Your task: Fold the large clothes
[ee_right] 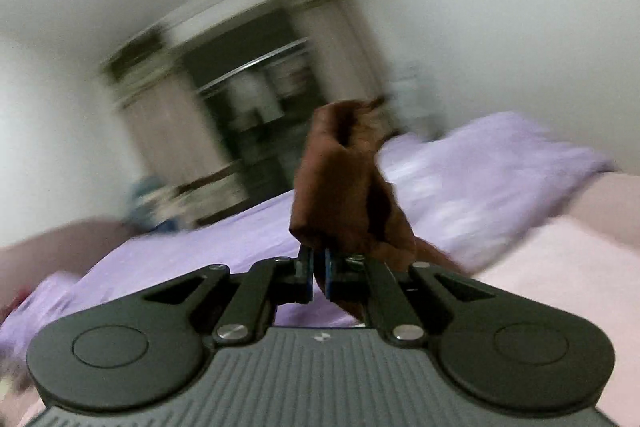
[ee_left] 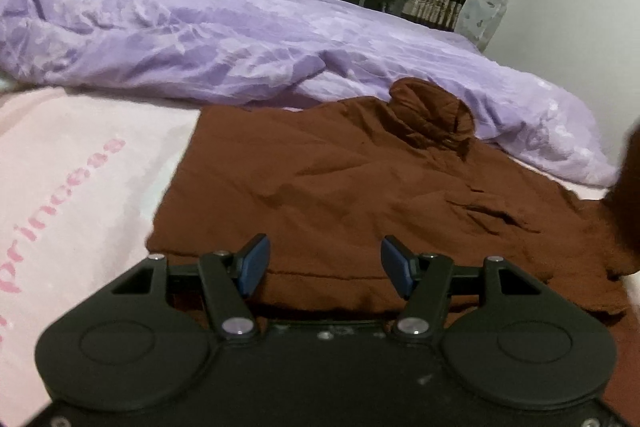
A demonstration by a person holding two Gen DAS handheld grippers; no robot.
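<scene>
Two views are being offered, and each is telling a different half. From the left wrist, the brown garment (ee_left: 340, 187) is being seen spread across the bed (ee_left: 60, 187), its hood bunched against the purple duvet (ee_left: 240, 35), with pink bedding lettered "princess" beside it. The left hand-held gripper (ee_left: 324, 269) is being held released above the near hem, blue pads (ee_left: 252, 267) apart, nothing pinched between them. From the right wrist, heavily blurred, a bunched piece of that brown garment (ee_right: 344, 183) is being clenched in the right hand-held gripper (ee_right: 319, 273) and lifted clear of the bed; curtains (ee_right: 168, 123) and a bright ceiling are being shown behind it.
</scene>
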